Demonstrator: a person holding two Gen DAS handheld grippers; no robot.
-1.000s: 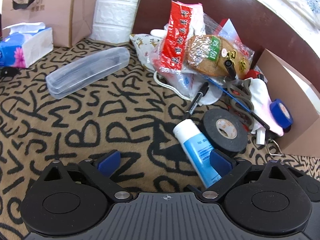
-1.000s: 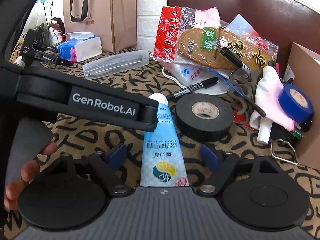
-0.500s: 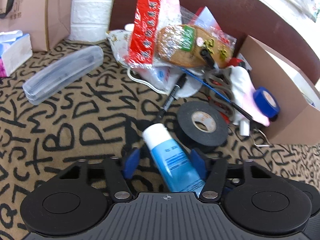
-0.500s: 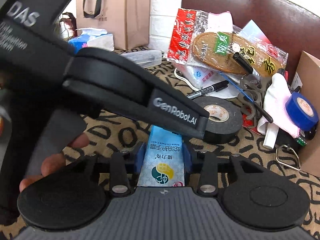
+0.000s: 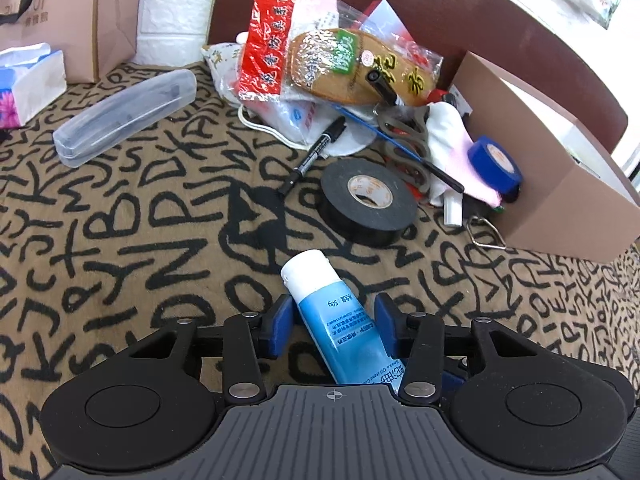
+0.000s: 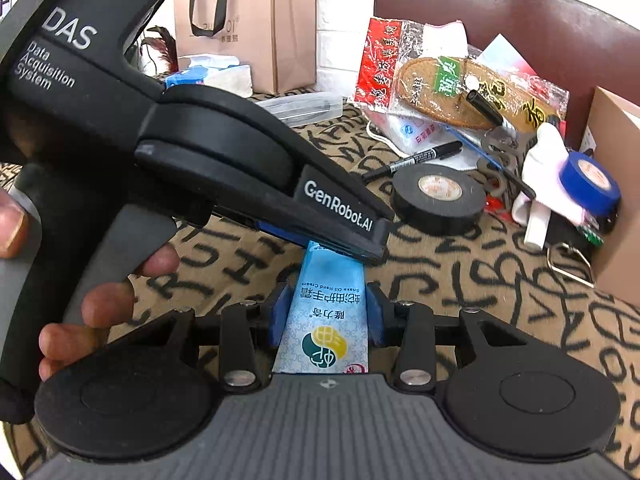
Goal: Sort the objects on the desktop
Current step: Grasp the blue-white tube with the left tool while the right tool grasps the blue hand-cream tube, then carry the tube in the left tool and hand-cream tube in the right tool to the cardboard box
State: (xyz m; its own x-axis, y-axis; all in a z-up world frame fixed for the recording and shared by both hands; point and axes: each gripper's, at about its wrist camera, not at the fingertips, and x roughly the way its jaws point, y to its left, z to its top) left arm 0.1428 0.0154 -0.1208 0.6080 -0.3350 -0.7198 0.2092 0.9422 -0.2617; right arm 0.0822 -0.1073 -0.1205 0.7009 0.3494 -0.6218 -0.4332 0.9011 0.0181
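Observation:
A blue hand cream tube [image 5: 336,320] with a white cap lies between both grippers. My left gripper [image 5: 332,320] is shut on the tube's upper body, cap pointing away. My right gripper [image 6: 326,314] is shut on the tube's flat tail end [image 6: 326,320]. The left gripper's black body [image 6: 240,168] crosses the right wrist view and hides the tube's cap there. A black tape roll [image 5: 368,200] and a black marker [image 5: 314,154] lie just beyond the tube.
A pile of packets and insoles [image 5: 332,64], a blue tape roll [image 5: 494,164] and a cardboard box [image 5: 560,184] sit at the back right. A clear plastic case [image 5: 124,116] and a tissue pack [image 5: 24,84] lie at the left. Paper bag [image 6: 248,20] behind.
Both grippers closed on the tube. The left gripper moved right onto it, and the tube has come back away from the tape roll.

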